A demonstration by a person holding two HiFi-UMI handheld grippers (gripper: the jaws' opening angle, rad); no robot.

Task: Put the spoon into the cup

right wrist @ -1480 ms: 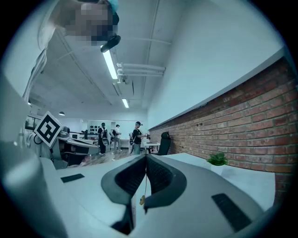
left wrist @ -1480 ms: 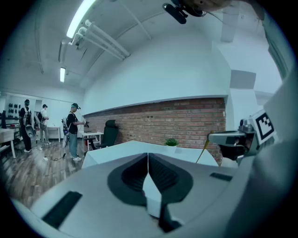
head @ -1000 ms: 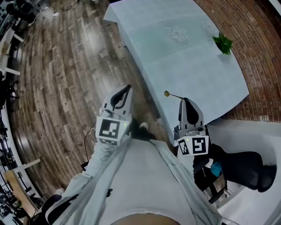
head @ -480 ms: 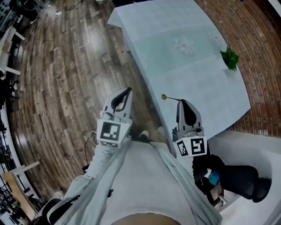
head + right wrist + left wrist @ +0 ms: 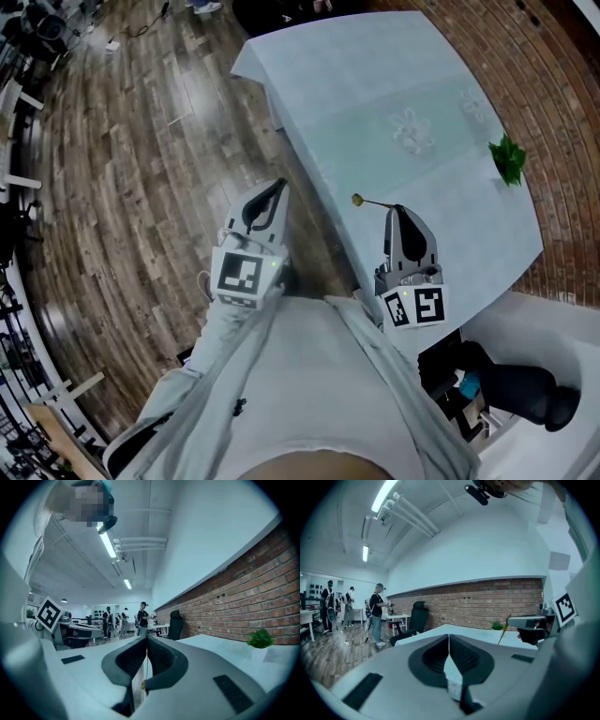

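A thin golden spoon point(image 5: 362, 201) sticks out to the left from the tip of my right gripper point(image 5: 395, 211), which is shut on its handle above the table's near edge. In the right gripper view the handle point(image 5: 146, 667) runs down between the closed jaws. In the left gripper view the spoon point(image 5: 502, 631) shows as a slanted yellow stick beside the right gripper point(image 5: 528, 622). My left gripper point(image 5: 277, 186) is shut and holds nothing, raised over the wooden floor left of the table. No cup shows in any view.
A long table with a pale blue cloth point(image 5: 375, 84) runs away ahead. A small green plant point(image 5: 507, 159) stands near its right edge. A brick wall point(image 5: 262, 592) lies to the right. Several people point(image 5: 377, 613) stand far off, near a black chair point(image 5: 417, 618).
Both grippers stay shut and in much the same pose, the spoon still in the right one. The head view has shifted, so the table and plant sit lower and further right.
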